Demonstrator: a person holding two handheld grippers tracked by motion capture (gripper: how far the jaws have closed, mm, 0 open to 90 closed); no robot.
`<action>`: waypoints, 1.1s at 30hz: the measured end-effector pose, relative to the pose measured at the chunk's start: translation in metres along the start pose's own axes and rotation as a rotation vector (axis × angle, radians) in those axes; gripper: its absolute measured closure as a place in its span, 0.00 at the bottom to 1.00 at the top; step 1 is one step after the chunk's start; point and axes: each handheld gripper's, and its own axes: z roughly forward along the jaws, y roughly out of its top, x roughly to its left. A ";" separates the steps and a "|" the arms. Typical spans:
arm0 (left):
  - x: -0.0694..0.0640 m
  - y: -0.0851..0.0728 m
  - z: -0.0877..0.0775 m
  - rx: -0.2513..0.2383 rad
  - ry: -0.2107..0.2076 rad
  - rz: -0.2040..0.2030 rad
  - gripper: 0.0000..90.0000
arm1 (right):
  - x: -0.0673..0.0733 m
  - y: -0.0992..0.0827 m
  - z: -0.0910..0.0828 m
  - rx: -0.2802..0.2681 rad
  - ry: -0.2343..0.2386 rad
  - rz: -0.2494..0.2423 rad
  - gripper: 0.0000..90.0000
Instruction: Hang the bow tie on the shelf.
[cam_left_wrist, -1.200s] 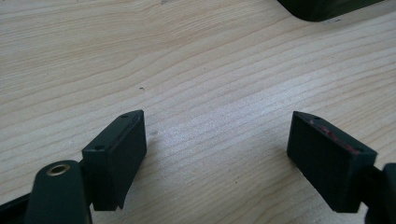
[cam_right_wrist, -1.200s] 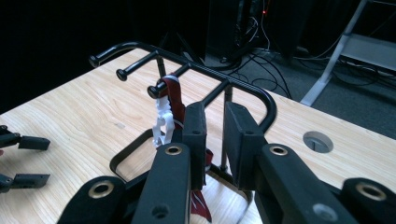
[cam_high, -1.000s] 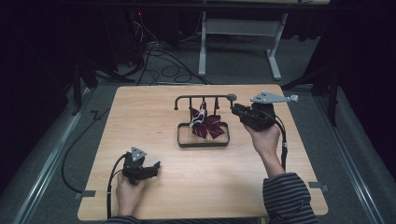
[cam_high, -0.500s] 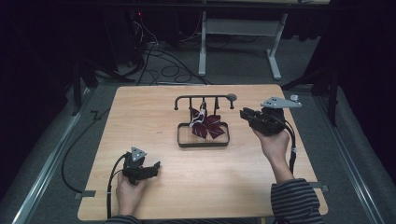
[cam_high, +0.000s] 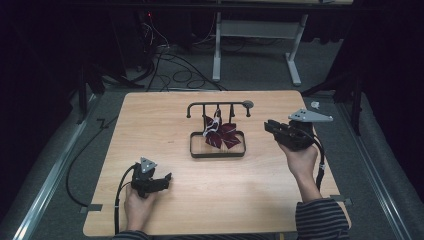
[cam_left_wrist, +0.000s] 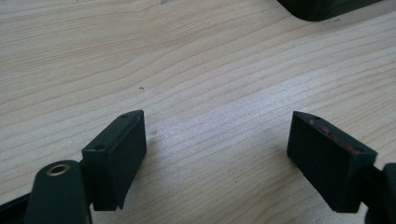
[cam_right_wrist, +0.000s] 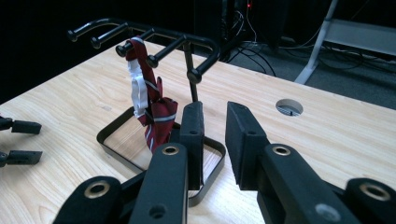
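A black peg rack with a tray base stands mid-table. A dark red striped bow tie with a white strap hangs from one peg over the tray. My right gripper is held to the right of the rack, pointing at it. In the right gripper view its jaws stand a narrow gap apart with nothing between them, short of the bow tie and rack. My left gripper rests on the table at front left, open over bare wood.
The wooden table has a round cable hole just behind the rack's right end. Cables and a white desk frame lie on the grey floor beyond the far edge. My left gripper sits far left in the right gripper view.
My right gripper has drawn back to the right, away from the rack and slightly nearer me. The left gripper and the bow tie have stayed put.
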 end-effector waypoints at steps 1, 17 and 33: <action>0.000 0.000 0.000 0.000 0.000 0.000 0.23 | 0.000 -0.001 -0.001 -0.003 0.001 0.000 0.87; 0.000 0.000 0.000 0.001 0.000 0.001 0.23 | -0.009 -0.023 -0.014 -0.006 0.002 0.029 0.86; 0.000 0.000 0.000 0.001 0.000 0.001 0.23 | -0.007 -0.045 -0.019 0.000 0.013 0.060 0.86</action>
